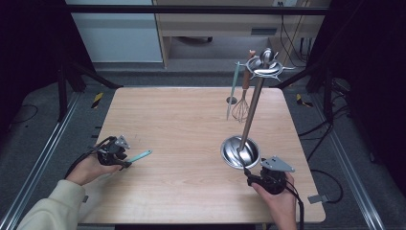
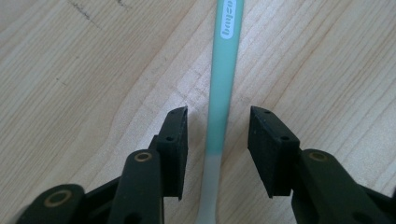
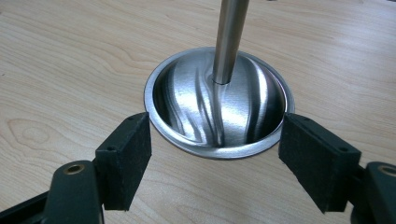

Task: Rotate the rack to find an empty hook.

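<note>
A teal-handled utensil [image 1: 142,155] lies on the wooden table [image 1: 182,129] at the front left. In the left gripper view its handle [image 2: 222,93] runs straight between the two jaws. There is a gap on each side, so my left gripper [image 2: 218,149] is open around it, low over the wood [image 1: 125,161]. At the front right stands a steel utensil stand [image 1: 251,108] on a round dished base [image 3: 187,93]. My right gripper [image 3: 217,140] straddles the near rim of that base, a pad against it on each side [image 1: 251,172].
From the hooks at the top of the stand [image 1: 265,67] hang a wire whisk [image 1: 241,110] and a long teal utensil [image 1: 233,88], over the table's far right. Bare wood lies between the two hands. Dark frame rails flank the table.
</note>
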Demonstrator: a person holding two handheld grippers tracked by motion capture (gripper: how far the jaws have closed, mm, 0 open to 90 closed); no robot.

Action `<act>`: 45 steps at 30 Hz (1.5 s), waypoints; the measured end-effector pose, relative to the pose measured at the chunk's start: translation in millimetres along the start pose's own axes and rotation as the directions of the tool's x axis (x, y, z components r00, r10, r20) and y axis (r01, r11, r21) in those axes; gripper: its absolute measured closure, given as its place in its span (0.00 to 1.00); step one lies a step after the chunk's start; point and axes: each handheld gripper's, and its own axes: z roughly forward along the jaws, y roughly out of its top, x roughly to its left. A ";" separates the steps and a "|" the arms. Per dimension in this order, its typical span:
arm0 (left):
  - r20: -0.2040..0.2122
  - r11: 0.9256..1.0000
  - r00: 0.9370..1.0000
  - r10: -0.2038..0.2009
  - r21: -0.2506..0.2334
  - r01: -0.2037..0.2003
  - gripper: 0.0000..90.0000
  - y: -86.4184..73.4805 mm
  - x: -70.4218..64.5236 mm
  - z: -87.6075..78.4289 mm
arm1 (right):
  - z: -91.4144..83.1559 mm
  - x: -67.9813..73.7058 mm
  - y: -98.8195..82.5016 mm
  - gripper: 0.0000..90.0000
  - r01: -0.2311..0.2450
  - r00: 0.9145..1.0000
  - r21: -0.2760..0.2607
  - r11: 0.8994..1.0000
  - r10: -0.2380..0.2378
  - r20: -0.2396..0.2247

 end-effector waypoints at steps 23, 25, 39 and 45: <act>0.026 0.999 1.000 0.004 0.049 -0.006 0.84 -7.8 6.0 -0.4 | 0.3 0.5 -0.1 0.28 -0.002 1.000 0.005 1.000 0.002 -0.004; 0.030 0.999 1.000 0.005 0.049 -0.007 0.86 -7.4 5.9 -0.3 | 0.4 0.4 -0.1 0.28 0.001 1.000 0.003 1.000 -0.001 -0.005; 0.026 0.999 1.000 0.012 0.045 -0.014 0.91 -6.3 1.2 -3.7 | 0.4 0.1 -0.4 0.28 -0.002 1.000 0.007 1.000 0.002 -0.006; 0.018 0.998 1.000 0.007 -0.064 -0.006 0.91 -0.8 -5.6 -20.4 | 0.9 0.4 -0.2 0.28 0.002 1.000 0.007 1.000 -0.002 -0.008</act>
